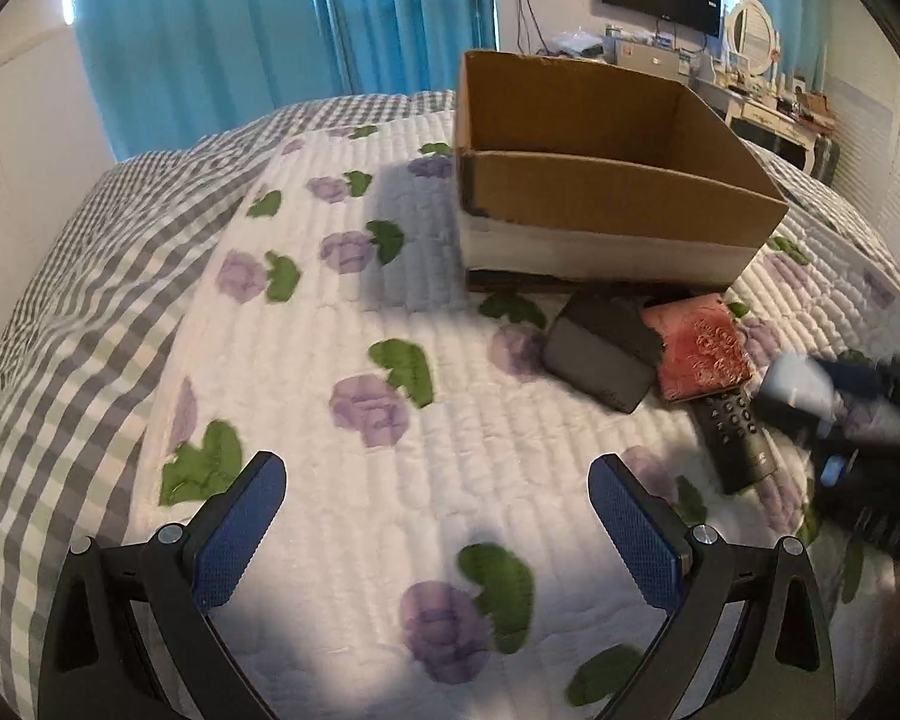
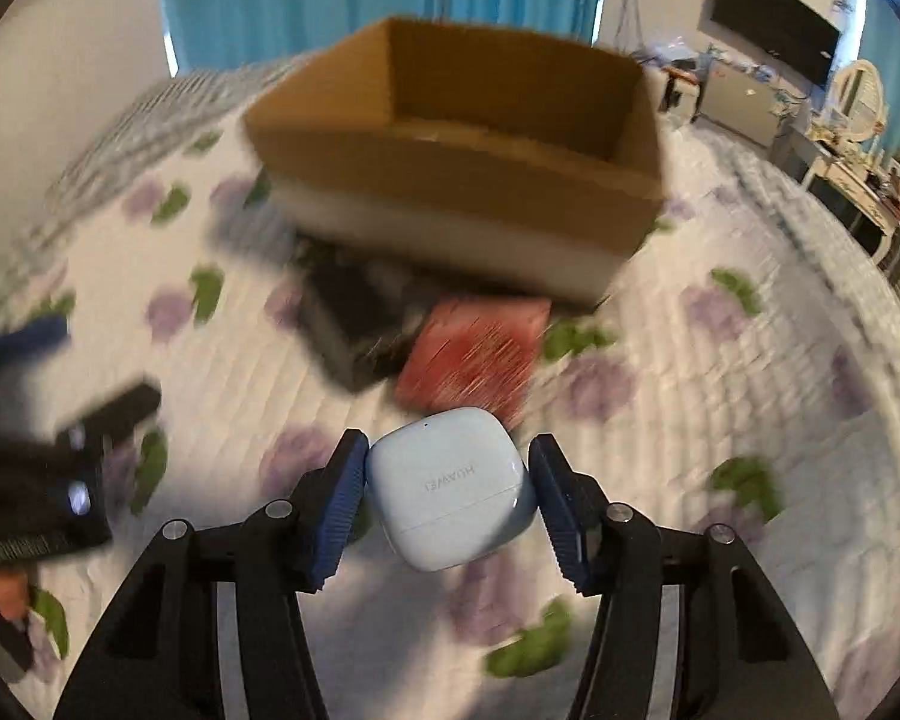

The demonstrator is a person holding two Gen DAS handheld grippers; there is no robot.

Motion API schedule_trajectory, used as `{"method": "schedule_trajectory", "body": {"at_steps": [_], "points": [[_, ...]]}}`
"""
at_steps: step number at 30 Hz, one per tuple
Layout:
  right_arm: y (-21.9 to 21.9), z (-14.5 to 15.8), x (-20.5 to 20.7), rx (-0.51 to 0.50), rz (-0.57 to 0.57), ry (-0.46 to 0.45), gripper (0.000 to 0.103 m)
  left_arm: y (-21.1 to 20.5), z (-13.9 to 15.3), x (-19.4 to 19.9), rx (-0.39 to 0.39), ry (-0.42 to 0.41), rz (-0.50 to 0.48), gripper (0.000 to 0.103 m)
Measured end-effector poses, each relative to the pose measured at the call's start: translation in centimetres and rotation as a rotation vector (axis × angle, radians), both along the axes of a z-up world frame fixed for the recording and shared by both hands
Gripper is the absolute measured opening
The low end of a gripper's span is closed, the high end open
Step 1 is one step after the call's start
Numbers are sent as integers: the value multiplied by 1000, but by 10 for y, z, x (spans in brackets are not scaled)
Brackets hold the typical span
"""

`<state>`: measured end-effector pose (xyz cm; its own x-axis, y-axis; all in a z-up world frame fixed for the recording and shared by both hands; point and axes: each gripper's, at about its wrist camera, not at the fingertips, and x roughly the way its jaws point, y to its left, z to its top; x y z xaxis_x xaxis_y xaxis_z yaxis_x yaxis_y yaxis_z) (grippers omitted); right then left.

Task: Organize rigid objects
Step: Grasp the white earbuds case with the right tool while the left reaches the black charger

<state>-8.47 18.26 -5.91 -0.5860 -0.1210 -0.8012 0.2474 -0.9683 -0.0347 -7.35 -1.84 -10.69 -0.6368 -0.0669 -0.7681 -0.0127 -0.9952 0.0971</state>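
On the quilted floral bedspread (image 1: 390, 312), the open brown cardboard box (image 1: 600, 192) sits at twelve o'clock, the flat black case (image 1: 600, 360) and red patterned wallet (image 1: 702, 354) just before it, the black remote control (image 1: 738, 438) at four o'clock.

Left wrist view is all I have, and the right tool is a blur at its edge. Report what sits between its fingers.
Observer: A pale blue rounded earbud case sits between the right tool's fingers, sharp while the bedspread behind it blurs.
Operator: Read its marking.
Observer: It has grey HUAWEI lettering, upside down in the right wrist view, just above the lid seam.
Operator: Check the pads.
Observer: The left pad touches the case. The right pad is close against it, but contact there is hard to confirm.
Operator: Name what lies dead ahead.
Observer: A red patterned flat box is ahead, then the open brown cardboard box.
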Motion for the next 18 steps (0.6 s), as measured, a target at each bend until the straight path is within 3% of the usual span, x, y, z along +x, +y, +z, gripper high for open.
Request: {"method": "schedule_trajectory", "body": {"at_steps": [6, 12, 18], "points": [[27, 24, -43, 45, -50, 47, 55, 27, 4, -36, 57, -44, 35, 103], [45, 11, -63, -2, -80, 19, 55, 55, -17, -79, 102, -94, 107, 103], [42, 3, -67, 1, -80, 5, 55, 67, -35, -101, 113, -94, 195, 103]]}}
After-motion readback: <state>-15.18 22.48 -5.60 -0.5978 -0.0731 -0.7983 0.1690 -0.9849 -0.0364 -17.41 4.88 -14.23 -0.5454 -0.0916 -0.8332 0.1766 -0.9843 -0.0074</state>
